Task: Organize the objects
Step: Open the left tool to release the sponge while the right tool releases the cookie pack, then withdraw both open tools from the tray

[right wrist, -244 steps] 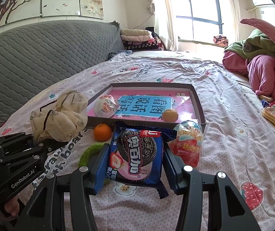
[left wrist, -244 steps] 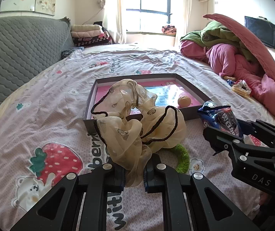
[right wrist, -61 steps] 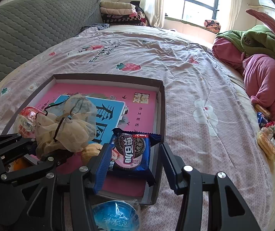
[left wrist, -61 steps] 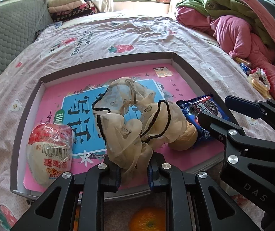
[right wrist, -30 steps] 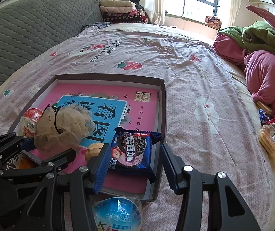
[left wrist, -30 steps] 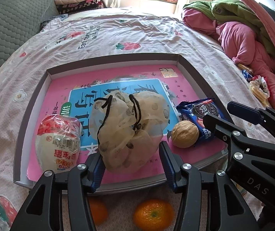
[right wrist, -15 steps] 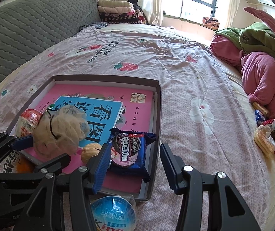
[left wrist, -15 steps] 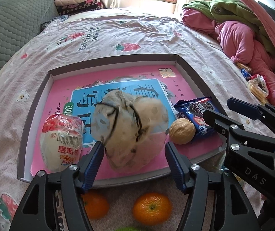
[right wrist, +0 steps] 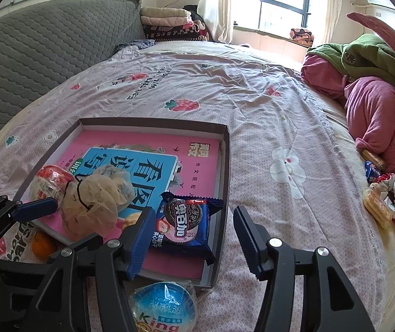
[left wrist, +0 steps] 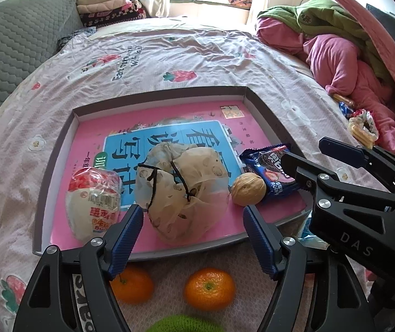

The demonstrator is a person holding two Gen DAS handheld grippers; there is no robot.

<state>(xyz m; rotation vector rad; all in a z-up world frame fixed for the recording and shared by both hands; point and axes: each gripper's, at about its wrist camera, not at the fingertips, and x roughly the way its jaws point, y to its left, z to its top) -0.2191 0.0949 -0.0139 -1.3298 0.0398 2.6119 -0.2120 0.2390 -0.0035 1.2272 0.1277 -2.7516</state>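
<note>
Tangerines (left wrist: pixel 209 288) just below left hand-held gripper (left wrist: pixel 193 235), nearer than right hand-held gripper (right wrist: pixel 189 238).
Both released, jaws just opening; pouch (left wrist: pixel 182 191) and cookie pack (right wrist: pixel 182 225) lying free in tray (left wrist: pixel 54 182).

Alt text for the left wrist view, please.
Open left gripper around, not touching, a beige scrunchie lying in a shallow box with a walnut, two snack packets; two oranges on the bedspread nearer the camera.

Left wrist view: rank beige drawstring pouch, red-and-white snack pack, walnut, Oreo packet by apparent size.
1. beige drawstring pouch
2. red-and-white snack pack
3. Oreo packet, partly hidden by the right hand-held gripper, so its rank is unsure
4. walnut
</note>
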